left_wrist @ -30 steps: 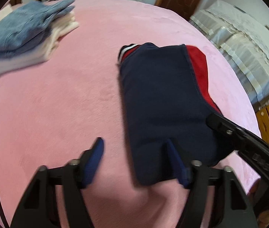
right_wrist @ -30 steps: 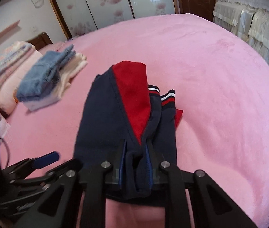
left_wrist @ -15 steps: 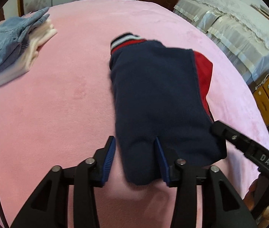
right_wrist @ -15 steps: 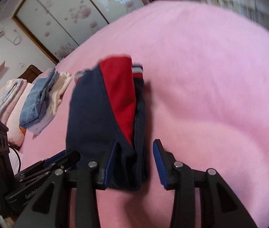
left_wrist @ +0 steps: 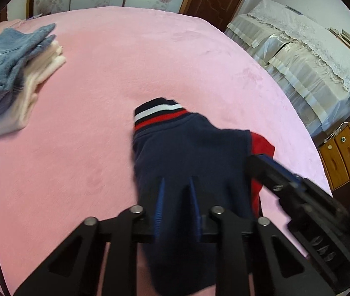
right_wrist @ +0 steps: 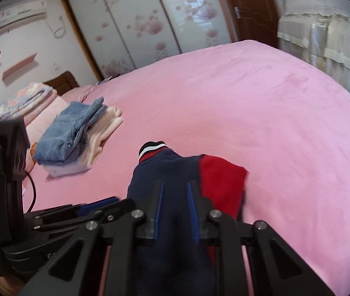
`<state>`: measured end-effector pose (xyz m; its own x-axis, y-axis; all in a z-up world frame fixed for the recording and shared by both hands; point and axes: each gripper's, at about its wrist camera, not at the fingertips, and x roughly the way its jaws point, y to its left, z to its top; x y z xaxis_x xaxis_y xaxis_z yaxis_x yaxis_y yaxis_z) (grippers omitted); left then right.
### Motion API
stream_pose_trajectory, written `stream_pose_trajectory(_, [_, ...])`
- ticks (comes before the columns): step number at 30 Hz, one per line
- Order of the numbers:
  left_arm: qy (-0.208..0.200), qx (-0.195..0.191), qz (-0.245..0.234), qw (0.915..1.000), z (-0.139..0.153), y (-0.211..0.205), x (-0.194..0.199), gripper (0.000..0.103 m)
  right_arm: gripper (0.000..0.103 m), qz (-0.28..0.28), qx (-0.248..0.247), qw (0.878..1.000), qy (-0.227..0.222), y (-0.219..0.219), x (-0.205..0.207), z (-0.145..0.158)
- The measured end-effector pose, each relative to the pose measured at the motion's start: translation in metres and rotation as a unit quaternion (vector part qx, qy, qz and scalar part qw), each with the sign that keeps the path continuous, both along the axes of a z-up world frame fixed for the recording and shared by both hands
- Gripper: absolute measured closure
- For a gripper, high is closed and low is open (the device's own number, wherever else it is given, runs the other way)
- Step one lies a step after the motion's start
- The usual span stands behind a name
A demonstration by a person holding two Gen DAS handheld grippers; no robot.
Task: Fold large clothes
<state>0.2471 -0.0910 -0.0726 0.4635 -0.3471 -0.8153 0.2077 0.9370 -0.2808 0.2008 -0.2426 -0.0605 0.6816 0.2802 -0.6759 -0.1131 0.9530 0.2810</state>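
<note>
Pink bedding covers the bed (left_wrist: 101,79) in a bedroom. Left hand-held gripper (left_wrist: 176,192) is closing, navy cloth of the folded navy-and-red jacket (left_wrist: 192,153) pinched between its pads. Right hand-held gripper (right_wrist: 175,197) is closing on the same jacket's near edge. Its striped cuff (left_wrist: 160,112) points away. Well apart at left lies a stack of folded clothes (left_wrist: 9,74), denim on top.

text: none can be read | air conditioner (right_wrist: 20,16): red marks are seen on its front, too blurred to be read | left gripper (right_wrist: 101,206): a moulded letter, perhaps G, is partly hidden at its base and cannot be made out | garment (left_wrist: 192,162): stripes only, no lettering is seen
</note>
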Motion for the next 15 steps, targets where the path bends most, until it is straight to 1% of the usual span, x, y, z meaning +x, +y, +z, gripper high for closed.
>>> stream_pose_trajectory(2, [0.0,0.005,-0.002,1.0,-0.007,-0.007,0.008,0.087,0.085,-0.022,-0.022,0.999,0.015,-0.007,0.01,-0.013])
stream_pose_trajectory(3, [-0.002,0.012,-0.003,0.9999,-0.01,-0.011,0.011,0.087,0.085,-0.037,-0.034,0.998,0.029,-0.014,0.015,-0.022])
stream_pose_trajectory(4, [-0.002,0.014,-0.005,0.9999,-0.013,-0.014,0.012,0.087,0.087,-0.05,-0.038,0.997,0.047,-0.023,0.021,-0.032])
stream_pose_trajectory(6, [-0.002,0.011,-0.01,0.9999,-0.018,-0.016,0.015,0.087,0.096,-0.058,-0.03,0.995,0.073,-0.037,0.027,-0.05])
stream_pose_trajectory(7, [-0.004,0.009,-0.013,0.9999,-0.02,-0.017,0.016,0.087,0.096,-0.061,-0.027,0.995,0.078,-0.042,0.028,-0.056])
stream_pose_trajectory(12, [-0.019,0.025,-0.022,0.9993,-0.023,-0.022,0.013,0.087,0.096,-0.063,-0.035,0.995,0.07,-0.041,0.024,-0.058])
stream_pose_trajectory(15, [-0.018,0.026,-0.025,0.9992,-0.021,-0.022,0.011,0.086,0.096,-0.066,-0.03,0.995,0.07,-0.042,0.022,-0.056])
